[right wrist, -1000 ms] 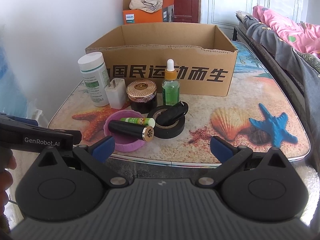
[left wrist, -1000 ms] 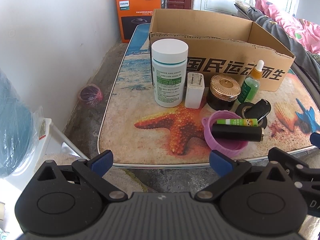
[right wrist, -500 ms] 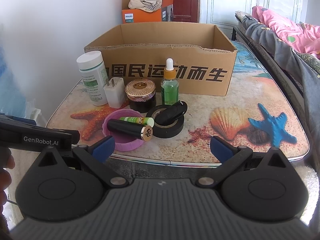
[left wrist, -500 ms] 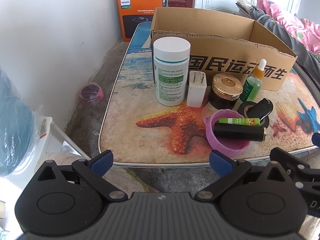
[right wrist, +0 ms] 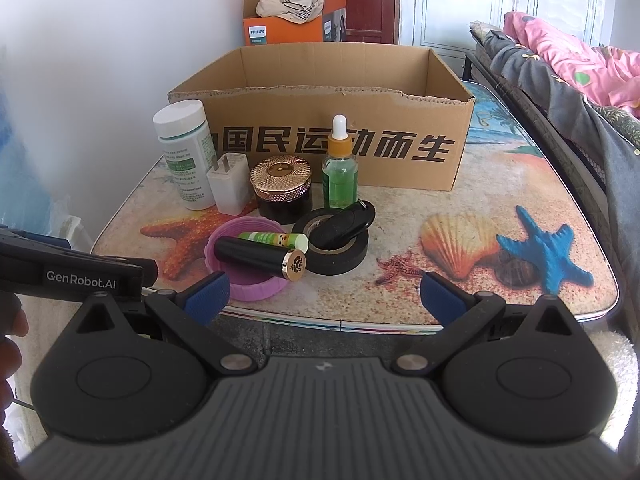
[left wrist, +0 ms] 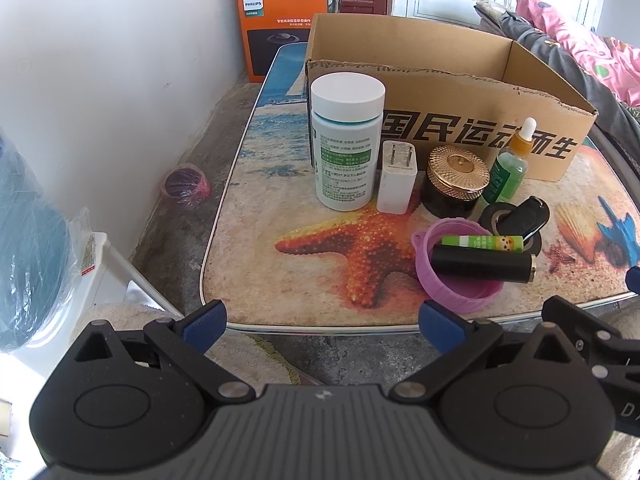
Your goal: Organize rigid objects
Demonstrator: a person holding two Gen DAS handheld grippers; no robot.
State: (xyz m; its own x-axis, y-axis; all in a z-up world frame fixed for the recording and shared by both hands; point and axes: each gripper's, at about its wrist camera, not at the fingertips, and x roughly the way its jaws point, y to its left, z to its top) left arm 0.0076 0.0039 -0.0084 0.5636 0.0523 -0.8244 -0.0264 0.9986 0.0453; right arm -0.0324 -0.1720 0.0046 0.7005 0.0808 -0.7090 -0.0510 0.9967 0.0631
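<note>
An open cardboard box (left wrist: 472,132) (right wrist: 340,140) stands at the back of the beach-print table (left wrist: 304,256) (right wrist: 500,196). In front of it are a white pill bottle (left wrist: 346,144) (right wrist: 184,156), a white charger plug (left wrist: 398,178) (right wrist: 228,184), a gold-lidded dark jar (left wrist: 456,182) (right wrist: 282,186) and a green dropper bottle (left wrist: 510,164) (right wrist: 340,168). A purple lid (left wrist: 452,284) (right wrist: 248,264) holds a black tube (left wrist: 480,264) (right wrist: 260,258) and a green lip balm (left wrist: 492,242) (right wrist: 272,238). A black key fob (right wrist: 348,220) lies on a black tape roll (right wrist: 332,252). My left gripper (left wrist: 322,320) and right gripper (right wrist: 324,298) are open and empty before the table's near edge.
An orange Philips box (left wrist: 280,20) with cloth in it stands on the floor behind the table. A white wall is on the left, with a pink-wrapped object (left wrist: 184,180) on the floor. A bed with pink bedding (right wrist: 568,52) runs along the right. A white bin (left wrist: 48,240) is near left.
Both grippers have edged slightly forward toward the table. Nothing on the table has moved.
</note>
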